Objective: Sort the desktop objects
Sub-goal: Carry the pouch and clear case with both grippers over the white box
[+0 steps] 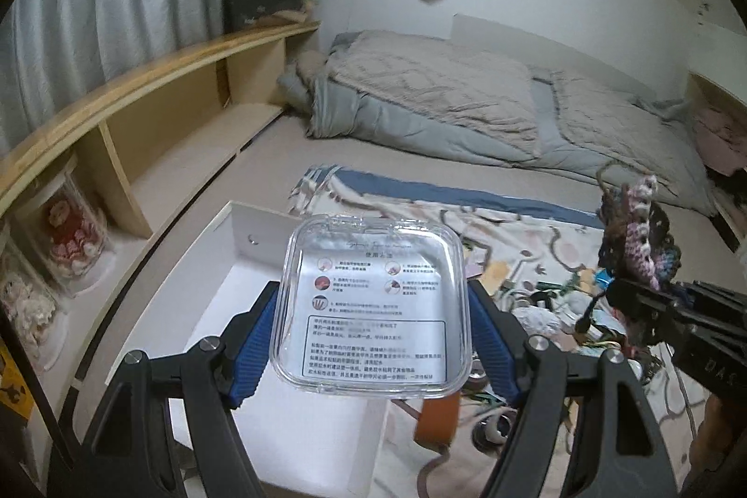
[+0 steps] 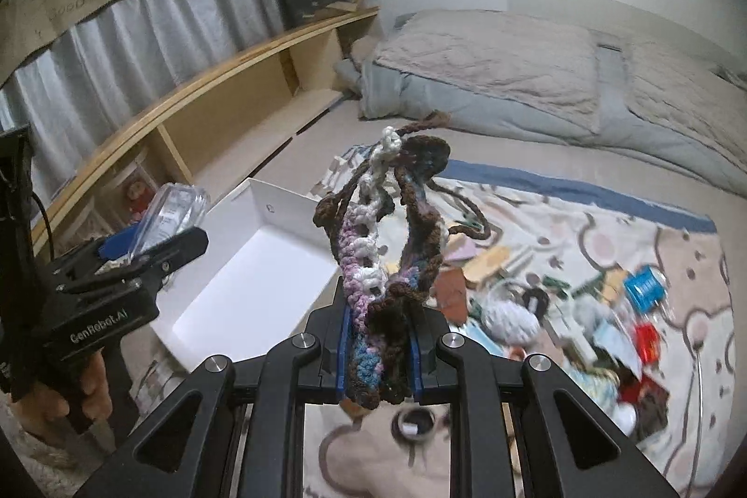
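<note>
My left gripper [image 1: 373, 334] is shut on a clear plastic case [image 1: 373, 306] with a printed instruction sheet, held above the open white box [image 1: 214, 292]. It also shows at the left of the right wrist view [image 2: 154, 250], with the case [image 2: 170, 213] tilted. My right gripper [image 2: 379, 339] is shut on a crocheted yarn piece [image 2: 392, 227] in brown, pink, white and blue, held upright in the air beside the white box [image 2: 252, 264]. The yarn piece [image 1: 639, 236] and right gripper [image 1: 653, 302] also show at the right of the left wrist view.
A patterned blanket [image 2: 607, 236] on the bed carries a pile of several small items [image 2: 583, 311], among them a blue tin [image 2: 646, 288] and an orange strap [image 1: 436, 418]. A wooden shelf [image 1: 140, 87] runs along the left. A folded quilt [image 1: 443, 96] lies behind.
</note>
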